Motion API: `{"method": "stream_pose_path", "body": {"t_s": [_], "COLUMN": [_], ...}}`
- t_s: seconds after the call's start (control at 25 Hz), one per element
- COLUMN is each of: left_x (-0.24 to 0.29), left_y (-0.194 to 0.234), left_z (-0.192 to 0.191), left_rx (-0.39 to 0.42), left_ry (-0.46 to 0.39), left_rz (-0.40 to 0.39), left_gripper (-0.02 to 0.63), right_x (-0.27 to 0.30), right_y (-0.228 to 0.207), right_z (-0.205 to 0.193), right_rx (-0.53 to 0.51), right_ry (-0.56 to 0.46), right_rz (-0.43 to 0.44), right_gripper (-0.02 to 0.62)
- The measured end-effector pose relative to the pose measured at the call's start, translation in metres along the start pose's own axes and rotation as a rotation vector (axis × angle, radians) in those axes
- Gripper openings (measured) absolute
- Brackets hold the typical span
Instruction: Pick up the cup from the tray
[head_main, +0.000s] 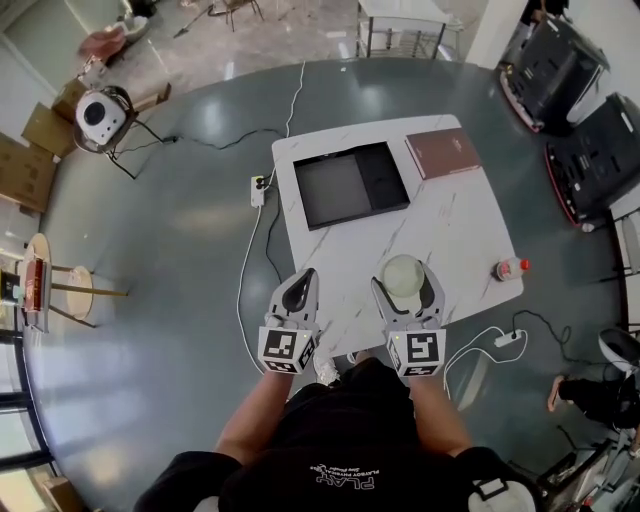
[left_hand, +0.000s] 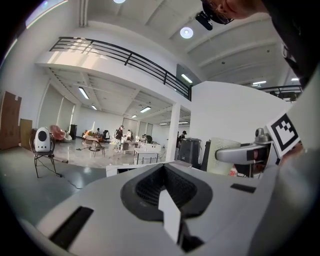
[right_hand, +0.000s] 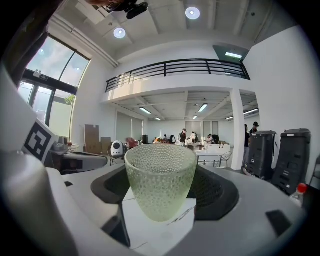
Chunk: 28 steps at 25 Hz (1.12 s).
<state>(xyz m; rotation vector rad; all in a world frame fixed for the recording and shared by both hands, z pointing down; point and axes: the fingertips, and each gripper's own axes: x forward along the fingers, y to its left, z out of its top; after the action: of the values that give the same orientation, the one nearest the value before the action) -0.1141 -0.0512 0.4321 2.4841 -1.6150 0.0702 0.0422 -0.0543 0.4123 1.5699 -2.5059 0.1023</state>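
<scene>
The left gripper (head_main: 303, 277) hangs over the near left corner of the white surface (head_main: 455, 225). Its fingers (left_hand: 95, 200) are clenched, and there is nothing between them.

Farther back on the surface lies the black tray (head_main: 340, 190). It has a big part and a small part, and both are bare.

To the right of the left gripper is the right gripper (head_main: 405, 278), near the front edge of the surface. Its fingers (right_hand: 260, 200) are grasping the cup (right_hand: 160, 182), one on each side. The cup is pale green glass with little bumps all over, and it stands upright with its open top up. It is off the tray and well apart from it. Whether the cup's bottom touches the surface cannot be told.

A flat reddish box (head_main: 443, 152) lies just beside the tray, at the far right corner. A small bottle (head_main: 509, 268) with a red cap lies at the right edge of the surface.
</scene>
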Motion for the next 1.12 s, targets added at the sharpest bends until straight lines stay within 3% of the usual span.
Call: {"method": "stream_pose_path", "body": {"t_s": [0.48, 1.12], "left_x": [-0.050, -0.057], "left_y": [-0.029, -0.067], "left_z": [-0.002, 0.016], "left_rx": [0.028, 0.036], "left_ry": [0.002, -0.039], "left_rz": [-0.049, 0.036], "left_gripper": [0.008, 0.008], "right_x": [-0.054, -0.079], "right_y": [0.040, 0.011], "right_z": [0.002, 0.021], "right_rx": [-0.012, -0.049], "right_ry": [-0.013, -0.061], "right_rz": [0.023, 0.071], "right_gripper": [0.382, 0.380]}}
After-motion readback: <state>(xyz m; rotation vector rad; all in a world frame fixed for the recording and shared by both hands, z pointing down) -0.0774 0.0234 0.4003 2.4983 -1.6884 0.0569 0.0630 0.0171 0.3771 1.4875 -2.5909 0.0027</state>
